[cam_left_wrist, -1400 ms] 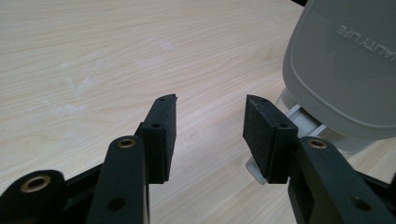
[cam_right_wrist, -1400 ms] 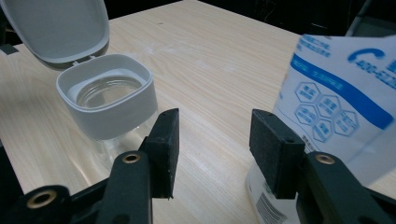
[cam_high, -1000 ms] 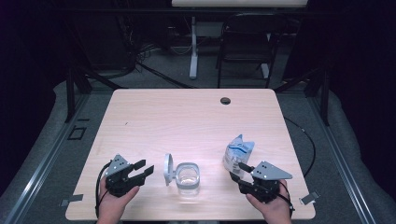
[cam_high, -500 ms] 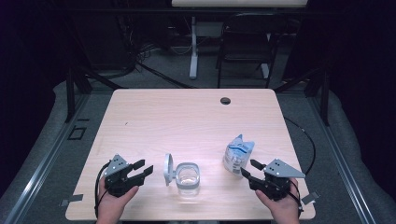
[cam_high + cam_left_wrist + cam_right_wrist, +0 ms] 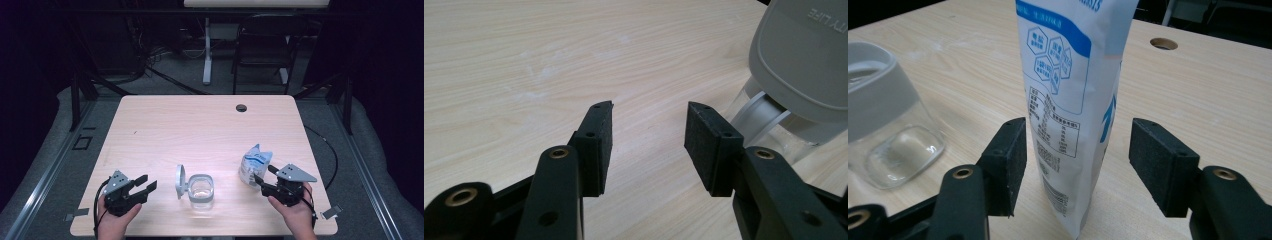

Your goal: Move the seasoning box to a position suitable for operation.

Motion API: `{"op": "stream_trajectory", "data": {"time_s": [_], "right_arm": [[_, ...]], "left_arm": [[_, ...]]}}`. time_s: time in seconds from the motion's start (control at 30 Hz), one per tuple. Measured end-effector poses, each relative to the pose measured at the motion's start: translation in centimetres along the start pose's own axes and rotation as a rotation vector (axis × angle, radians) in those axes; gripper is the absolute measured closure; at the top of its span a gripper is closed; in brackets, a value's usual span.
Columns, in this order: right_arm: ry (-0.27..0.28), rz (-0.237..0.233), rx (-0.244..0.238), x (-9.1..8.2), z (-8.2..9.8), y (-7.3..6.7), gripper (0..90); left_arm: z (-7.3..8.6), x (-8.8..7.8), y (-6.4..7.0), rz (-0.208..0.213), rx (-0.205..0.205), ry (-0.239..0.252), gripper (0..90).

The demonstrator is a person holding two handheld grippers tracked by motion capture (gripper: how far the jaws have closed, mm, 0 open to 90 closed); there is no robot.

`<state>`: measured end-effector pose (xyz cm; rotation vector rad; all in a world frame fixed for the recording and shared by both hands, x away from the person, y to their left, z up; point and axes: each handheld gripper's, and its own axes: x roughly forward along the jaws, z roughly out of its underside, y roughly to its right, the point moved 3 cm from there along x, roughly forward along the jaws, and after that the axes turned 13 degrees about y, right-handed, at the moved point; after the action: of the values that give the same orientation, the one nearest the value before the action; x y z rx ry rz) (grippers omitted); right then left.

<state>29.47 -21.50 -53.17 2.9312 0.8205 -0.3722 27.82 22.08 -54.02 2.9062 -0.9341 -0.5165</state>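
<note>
A white-and-blue pouch (image 5: 255, 165) stands upright on the wooden table (image 5: 200, 125), at the near right. My right gripper (image 5: 262, 176) is just behind it. In the right gripper view the pouch (image 5: 1073, 100) stands between the pads (image 5: 1010, 165) with a gap on each side; the jaws have just been opening. A clear jar (image 5: 201, 190) with its grey lid (image 5: 180, 181) swung open sits near the front middle. My left gripper (image 5: 142, 184) rests open to its left, nothing between its fingers. The left gripper (image 5: 649, 107) points past the lid (image 5: 804, 55).
A dark round hole (image 5: 241, 107) is in the table's far edge. A chair (image 5: 260, 55) and a stand's legs (image 5: 206, 55) are on the floor beyond. The jar (image 5: 888, 135) lies left of the pouch in the right gripper view.
The right gripper's jaws have spread apart from the pouch, and the hand has drawn back a little to the right. The pouch stays standing. The left gripper has not moved.
</note>
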Motion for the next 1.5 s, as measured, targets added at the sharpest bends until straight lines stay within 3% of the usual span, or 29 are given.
{"op": "stream_trajectory", "data": {"time_s": [0.17, 0.33, 0.47, 1.07, 1.5], "right_arm": [[-0.014, 0.031, -0.008, 1.1, 0.5, 0.0, 35.6], [-0.040, 0.021, 0.023, 1.8, 1.0, 0.1, 36.7], [-0.025, 0.009, 0.044, 2.1, 1.5, 0.3, 36.1], [-0.069, -0.002, -0.019, 4.1, 3.7, -0.3, 36.1], [-0.104, 0.001, -0.027, 4.8, 4.3, -0.3, 36.5]], "left_arm": [[0.1, -0.3, -0.2, -0.008, -0.006, 0.002, 54.6], [0.2, -0.3, -0.3, -0.008, -0.006, 0.002, 54.6], [0.2, -0.1, -0.3, -0.006, -0.005, -0.003, 54.6], [0.3, 0.0, -0.4, -0.007, -0.006, -0.009, 54.6], [0.4, 0.0, -0.5, -0.010, -0.007, -0.005, 54.5]]}}
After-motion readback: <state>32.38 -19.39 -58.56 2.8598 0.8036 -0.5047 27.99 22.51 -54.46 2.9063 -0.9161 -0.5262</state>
